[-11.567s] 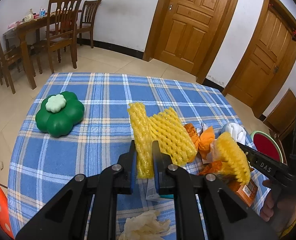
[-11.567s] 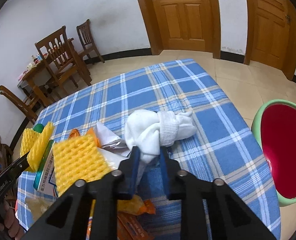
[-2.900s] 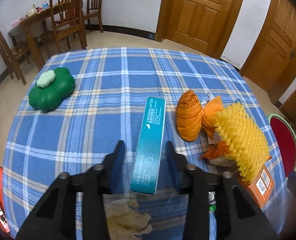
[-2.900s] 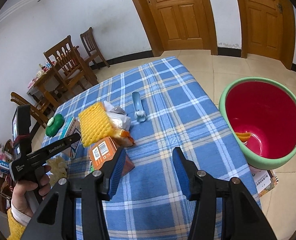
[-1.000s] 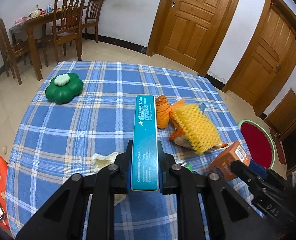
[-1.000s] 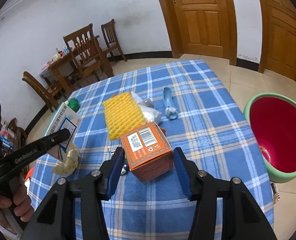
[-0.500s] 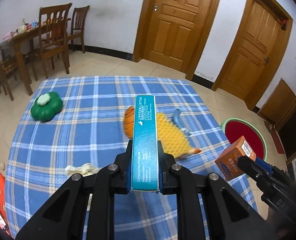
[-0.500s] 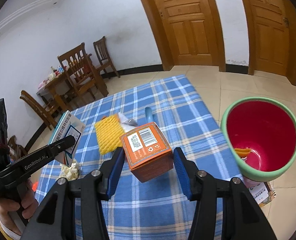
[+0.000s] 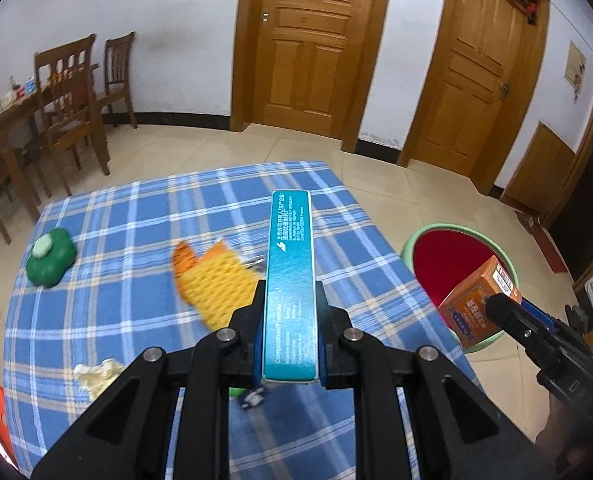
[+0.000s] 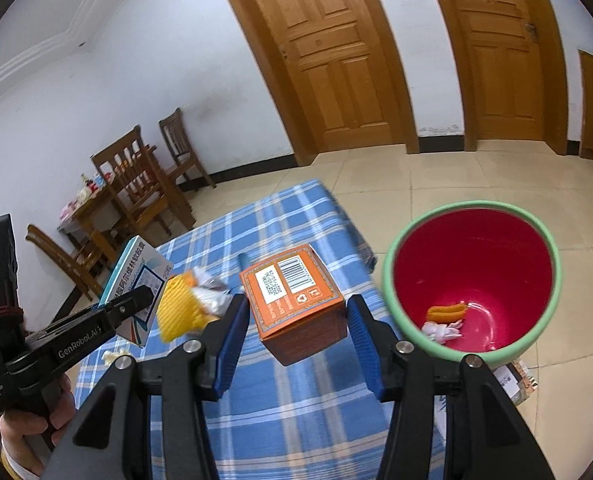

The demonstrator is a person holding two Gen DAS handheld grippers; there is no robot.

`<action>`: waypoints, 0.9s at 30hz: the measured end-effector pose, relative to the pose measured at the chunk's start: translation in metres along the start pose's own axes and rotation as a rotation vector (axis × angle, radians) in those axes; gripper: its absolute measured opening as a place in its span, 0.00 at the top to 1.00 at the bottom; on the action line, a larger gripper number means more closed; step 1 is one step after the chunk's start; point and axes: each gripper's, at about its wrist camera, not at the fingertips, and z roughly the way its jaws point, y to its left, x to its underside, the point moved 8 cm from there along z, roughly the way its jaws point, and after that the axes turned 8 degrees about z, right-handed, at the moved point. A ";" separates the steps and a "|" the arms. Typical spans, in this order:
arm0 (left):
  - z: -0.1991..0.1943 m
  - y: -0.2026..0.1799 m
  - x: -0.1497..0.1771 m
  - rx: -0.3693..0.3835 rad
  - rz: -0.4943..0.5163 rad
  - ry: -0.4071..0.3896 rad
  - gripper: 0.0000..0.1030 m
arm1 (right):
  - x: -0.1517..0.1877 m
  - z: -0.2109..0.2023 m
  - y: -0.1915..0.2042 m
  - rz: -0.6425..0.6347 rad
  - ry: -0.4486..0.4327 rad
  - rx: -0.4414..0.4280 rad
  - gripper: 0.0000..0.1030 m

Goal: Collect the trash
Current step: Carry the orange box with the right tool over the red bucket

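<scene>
Both boxes held aloft

Now the left gripper (image 9: 290, 332) clenches its fingers on the teal box (image 9: 290, 280) above the desk (image 9: 136, 240); the right gripper (image 10: 296, 328) grips the orange box (image 10: 294, 304) beside the red bin (image 10: 472, 280).

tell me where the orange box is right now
The orange box is held in the right gripper, lifted above the table's right edge, just left of the red bin.
</scene>
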 end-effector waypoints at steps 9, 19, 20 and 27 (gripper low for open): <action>0.026 -0.059 -0.016 0.070 0.098 0.030 0.82 | -0.017 -0.013 -0.054 0.083 -0.051 0.052 0.48; 0.064 -0.131 -0.020 0.164 0.199 0.097 0.82 | -0.023 -0.016 -0.127 0.205 -0.081 0.135 0.48; 0.067 -0.136 -0.020 0.167 0.206 0.101 0.82 | -0.023 -0.016 -0.133 0.215 -0.081 0.143 0.48; 0.094 -0.167 -0.017 0.187 0.252 0.140 0.82 | -0.021 -0.007 -0.168 0.266 -0.067 0.191 0.48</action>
